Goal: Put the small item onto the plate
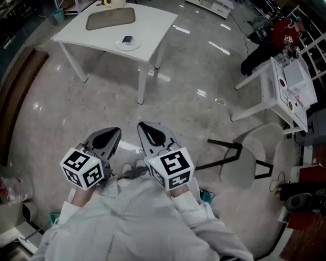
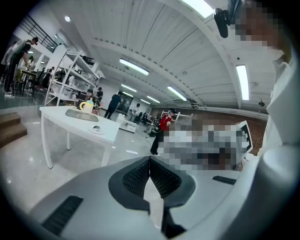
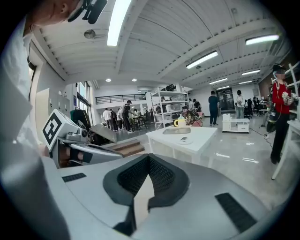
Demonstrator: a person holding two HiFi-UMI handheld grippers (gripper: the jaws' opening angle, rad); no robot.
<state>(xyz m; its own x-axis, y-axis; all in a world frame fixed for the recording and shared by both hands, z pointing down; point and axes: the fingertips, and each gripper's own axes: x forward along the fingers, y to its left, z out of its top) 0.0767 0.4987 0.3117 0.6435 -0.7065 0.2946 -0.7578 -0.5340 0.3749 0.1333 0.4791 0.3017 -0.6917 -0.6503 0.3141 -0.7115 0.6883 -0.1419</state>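
Observation:
A white table [image 1: 147,30] stands far ahead across the floor. On its near edge lies a white plate [image 1: 134,46] with a small dark item [image 1: 127,39] on it. The same plate [image 2: 97,130] shows small in the left gripper view, and the plate [image 3: 184,140] shows again in the right gripper view. Both grippers are held close to the person's body, well short of the table. My left gripper [image 1: 113,133] is shut with nothing in it, its pads [image 2: 139,176] pressed together. My right gripper [image 1: 146,128] is likewise shut and empty, pads [image 3: 159,174] meeting.
A grey tray [image 1: 110,18] and a yellow mug [image 1: 107,2] sit further back on the table. A grey chair [image 1: 244,158] lies to the right on the glossy floor. A second white table [image 1: 285,92] and a person in red [image 1: 282,30] are at far right.

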